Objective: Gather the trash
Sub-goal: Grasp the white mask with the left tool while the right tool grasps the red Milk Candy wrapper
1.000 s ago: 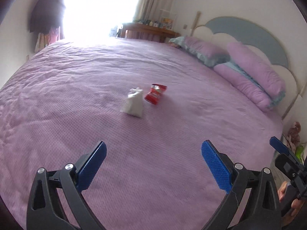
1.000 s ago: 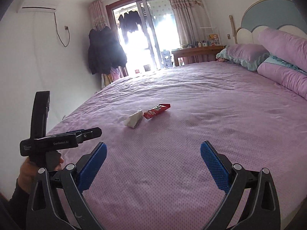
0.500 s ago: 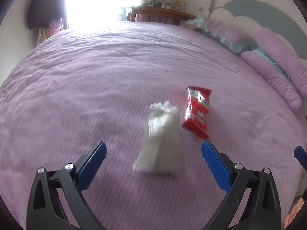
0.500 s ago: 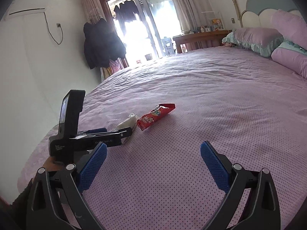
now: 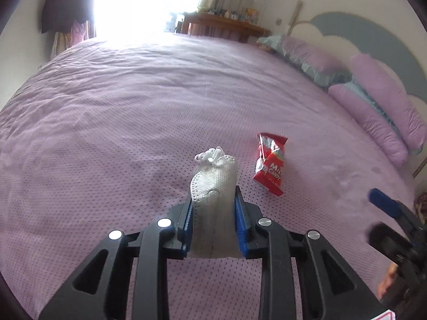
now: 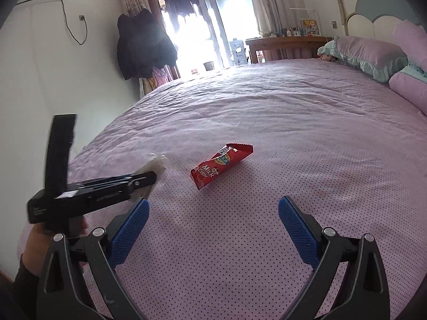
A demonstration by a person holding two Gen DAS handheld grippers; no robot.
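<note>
My left gripper (image 5: 213, 208) is shut on a white face mask (image 5: 213, 184), folded and with ear loops at its far end, low over the purple bed (image 5: 106, 133). A red milk candy wrapper (image 5: 270, 164) lies on the bed just to the right of it. In the right wrist view the wrapper (image 6: 220, 165) lies ahead of my right gripper (image 6: 213, 213), which is open and empty. The left gripper (image 6: 144, 180) shows there at the left, with the mask (image 6: 156, 164) sticking out of it.
Purple pillows (image 5: 373, 101) and a blue and white headboard (image 5: 373, 34) line the right side. A wooden desk (image 6: 288, 44) stands beyond the bed by the bright balcony door. Dark coats (image 6: 144, 48) hang on the left wall.
My left gripper moved forward over the mask and shut on it. My right gripper moved closer to the red wrapper and stays open.
</note>
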